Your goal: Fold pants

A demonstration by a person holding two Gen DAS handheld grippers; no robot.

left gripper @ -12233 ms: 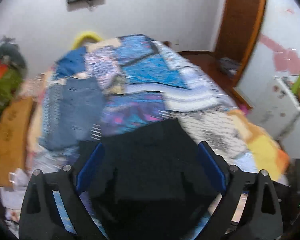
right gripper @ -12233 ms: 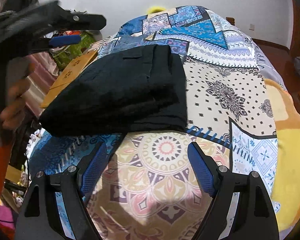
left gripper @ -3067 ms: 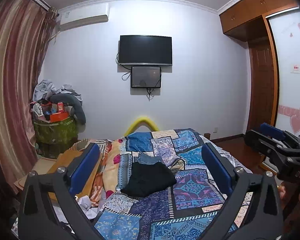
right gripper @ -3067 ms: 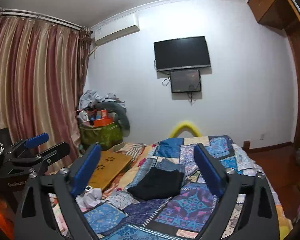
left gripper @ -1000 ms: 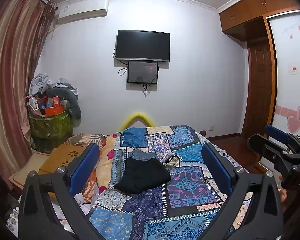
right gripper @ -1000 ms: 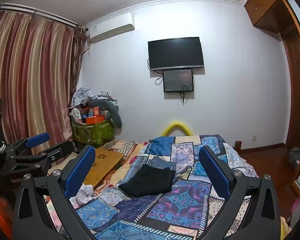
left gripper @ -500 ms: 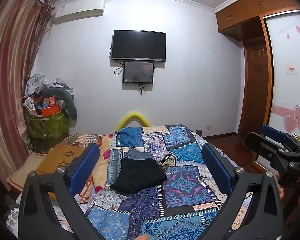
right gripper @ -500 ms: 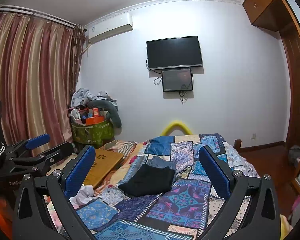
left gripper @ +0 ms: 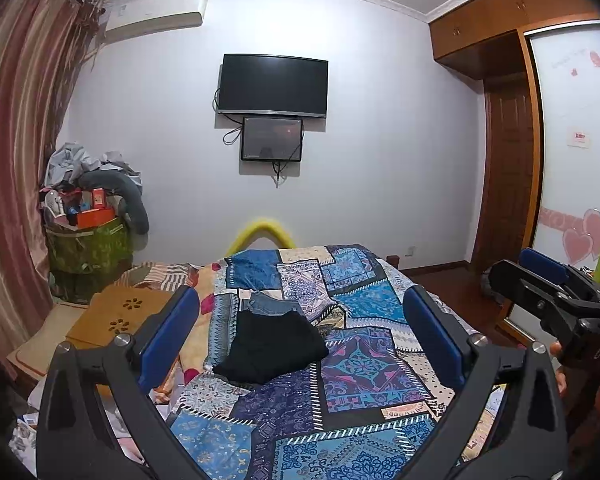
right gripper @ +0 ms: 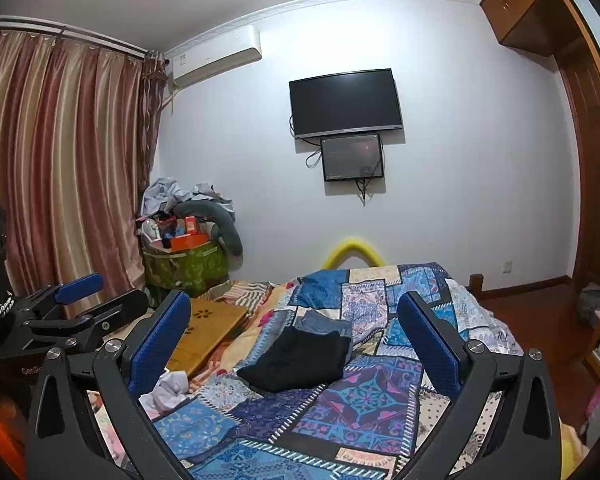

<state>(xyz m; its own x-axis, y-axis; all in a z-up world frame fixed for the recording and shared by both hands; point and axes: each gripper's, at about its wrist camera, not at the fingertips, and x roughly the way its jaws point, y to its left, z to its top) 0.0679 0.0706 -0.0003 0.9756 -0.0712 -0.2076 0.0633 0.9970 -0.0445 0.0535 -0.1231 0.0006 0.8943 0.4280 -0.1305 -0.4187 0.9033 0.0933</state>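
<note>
In the left view the left gripper (left gripper: 300,340), fingers spread and empty, is facing the folded pants (left gripper: 270,348) lying on the bed (left gripper: 364,400), and in the right view the right gripper (right gripper: 294,340), likewise released, is hanging well back, so the fold looks done and is best left untouched.

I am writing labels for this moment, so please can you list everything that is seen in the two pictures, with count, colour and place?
black pants: one, black, folded, on the bed.
jeans: one, blue, just behind the black pants.
quilt: one, blue patchwork, covering the bed.
television: one, black, on the far wall.
small screen: one, dark, under the television.
air conditioner: one, white, high on the wall.
curtain: one, pink striped, left side.
green bin: one, in the corner, piled with things.
wooden board: one, tan, left of the bed.
left gripper: open, empty.
right gripper: open, empty.
</note>
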